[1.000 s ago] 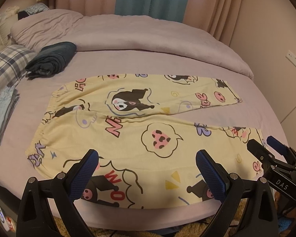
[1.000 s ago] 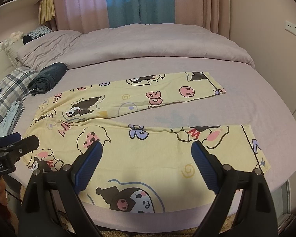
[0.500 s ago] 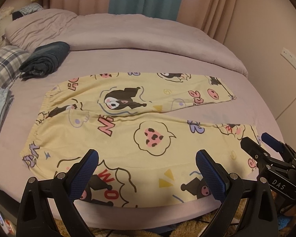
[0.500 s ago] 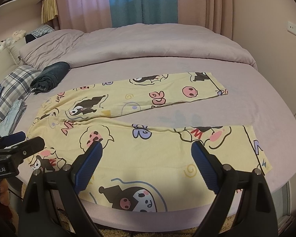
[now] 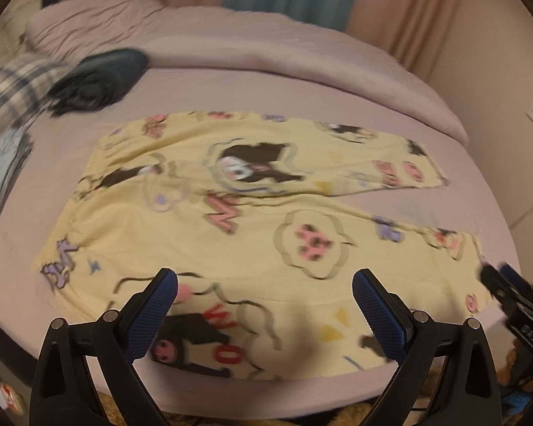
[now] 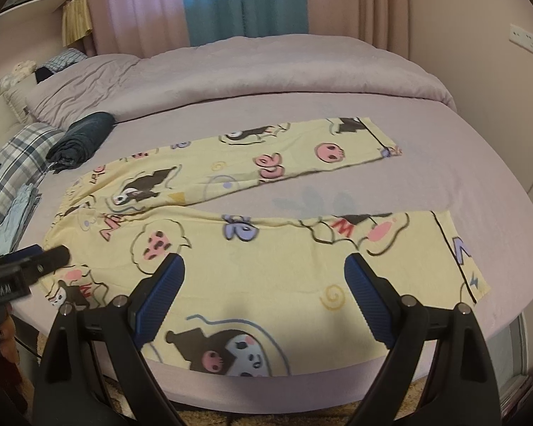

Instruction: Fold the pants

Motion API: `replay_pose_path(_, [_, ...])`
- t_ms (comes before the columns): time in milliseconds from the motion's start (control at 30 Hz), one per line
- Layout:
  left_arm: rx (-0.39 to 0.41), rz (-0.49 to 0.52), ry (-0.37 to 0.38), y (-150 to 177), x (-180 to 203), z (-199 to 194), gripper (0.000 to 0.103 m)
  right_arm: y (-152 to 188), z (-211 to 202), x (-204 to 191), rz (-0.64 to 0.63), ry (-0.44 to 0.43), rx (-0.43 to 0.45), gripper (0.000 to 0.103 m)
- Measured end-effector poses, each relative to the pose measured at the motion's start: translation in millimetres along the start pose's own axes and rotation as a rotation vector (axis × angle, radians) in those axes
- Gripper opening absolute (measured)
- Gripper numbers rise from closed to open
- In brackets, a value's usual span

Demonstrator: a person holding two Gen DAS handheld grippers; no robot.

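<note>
Yellow cartoon-print pants lie flat on the bed, waistband to the left, two legs spread apart to the right; they also show in the right wrist view. My left gripper is open and empty above the near leg's edge, near the waist end. My right gripper is open and empty above the near leg, further toward the cuff. The right gripper's tip shows at the right edge of the left wrist view. The left gripper's tip shows at the left of the right wrist view.
The bed has a mauve sheet and a bunched duvet at the back. A dark folded garment, a plaid pillow and light blue folded clothes lie at the left. Curtains and a wall stand behind.
Both grippers have moved a little forward and down toward the pants. The left wrist view is now blurred by motion. Both stay open.
</note>
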State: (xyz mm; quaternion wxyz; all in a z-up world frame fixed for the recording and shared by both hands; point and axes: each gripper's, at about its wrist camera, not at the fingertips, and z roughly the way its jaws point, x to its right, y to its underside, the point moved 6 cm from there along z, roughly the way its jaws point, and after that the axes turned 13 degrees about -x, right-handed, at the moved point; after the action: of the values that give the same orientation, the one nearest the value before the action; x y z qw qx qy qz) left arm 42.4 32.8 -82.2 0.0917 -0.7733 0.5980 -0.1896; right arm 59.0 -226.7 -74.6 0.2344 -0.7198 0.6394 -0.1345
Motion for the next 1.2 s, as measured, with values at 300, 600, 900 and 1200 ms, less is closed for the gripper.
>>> replay_pose_path(300, [-0.009,-0.306,-0.031,-12.0,-122.5,14.4,0.100,28.7,6.4,119.7,0.302,0.120,-0.042,0.091])
replay_pose_path(600, [-0.027,-0.534,-0.178,10.1,-219.7,27.5,0.089,54.6,19.4,221.7,0.566,0.235,-0.096,0.090])
replay_pose_path(900, [-0.062,-0.520,-0.054,21.7,-205.6,45.7,0.087,65.8,54.9,228.5,0.623,0.151,-0.158,0.081])
replay_pose_path(1200, [-0.006,-0.527,0.019,18.8,-185.2,51.5,0.009,61.6,62.9,238.3,0.650,0.225,-0.068,0.045])
